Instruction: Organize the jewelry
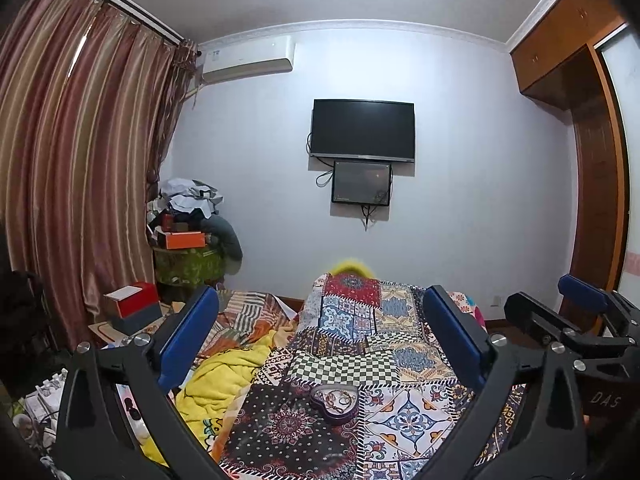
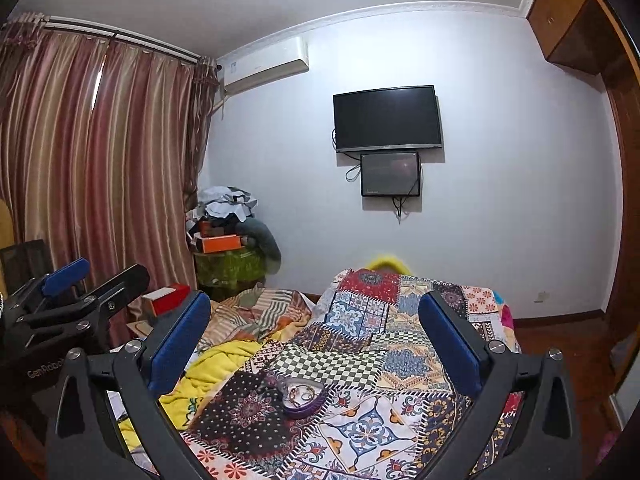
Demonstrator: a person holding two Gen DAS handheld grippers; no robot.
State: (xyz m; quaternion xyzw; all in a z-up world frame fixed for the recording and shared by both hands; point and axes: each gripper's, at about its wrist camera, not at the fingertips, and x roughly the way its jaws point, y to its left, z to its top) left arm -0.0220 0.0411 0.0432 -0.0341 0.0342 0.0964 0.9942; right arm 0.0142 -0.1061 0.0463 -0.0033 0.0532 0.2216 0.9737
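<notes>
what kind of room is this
Most likely a bedroom in a home: a bed under a patchwork quilt, a wall-mounted TV, striped curtains, and a heart-shaped jewelry dish resting on the quilt.

Bare quilt (image 1: 404, 412) lies all around the heart-shaped box (image 1: 334, 398); nothing blocks approach.

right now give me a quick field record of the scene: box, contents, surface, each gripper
box: heart-shaped purple box, open, no lid in view
contents: gold-toned jewelry loose inside; pieces too small to tell apart
surface: patchwork quilt on a bed, yellow blanket beside it
left gripper: open, above the quilt, holding nothing
right gripper: open, above the quilt, holding nothing
contact: neither gripper touches the box
</notes>
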